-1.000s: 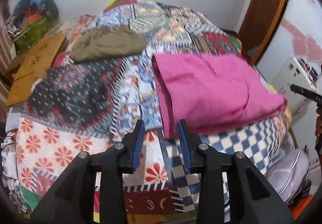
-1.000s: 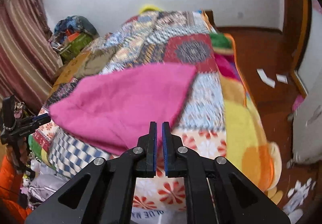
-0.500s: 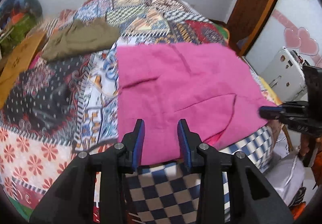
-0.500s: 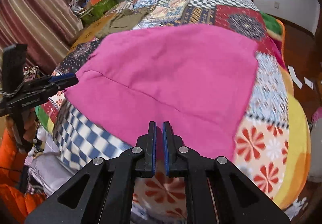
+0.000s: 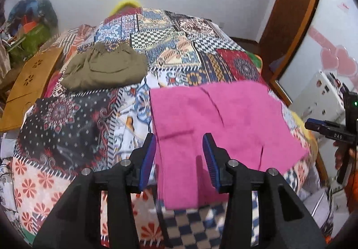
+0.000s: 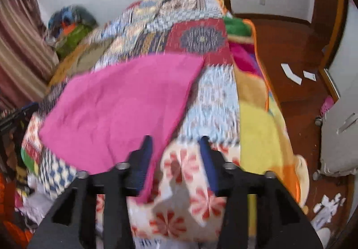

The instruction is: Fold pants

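The pink pants [image 5: 219,121] lie folded flat on the patchwork quilt [image 5: 67,128], close to the bed's near edge. My left gripper [image 5: 179,148] hovers over their near left corner, jaws opening; the pink cloth shows between the fingers but the pads do not press it. My right gripper [image 6: 174,148] is over the near right corner of the pants [image 6: 120,103], jaws opening, with the cloth edge running under its left finger [image 6: 143,159] and nothing gripped. The right gripper [image 5: 329,130] also shows at the left wrist view's right edge.
An olive garment [image 5: 105,70] lies farther back on the quilt. A brown board [image 5: 29,85] and a heap of bags [image 5: 29,25] sit at the left. A white cabinet [image 5: 317,96] and a wooden door frame [image 5: 290,25] stand right. Paper scraps [image 6: 290,74] lie on the floor.
The right jaws went from shut to parted, and the left jaws widened. Both views swung closer over the pants, then drew back toward the near edge. The pants now lie flatter.
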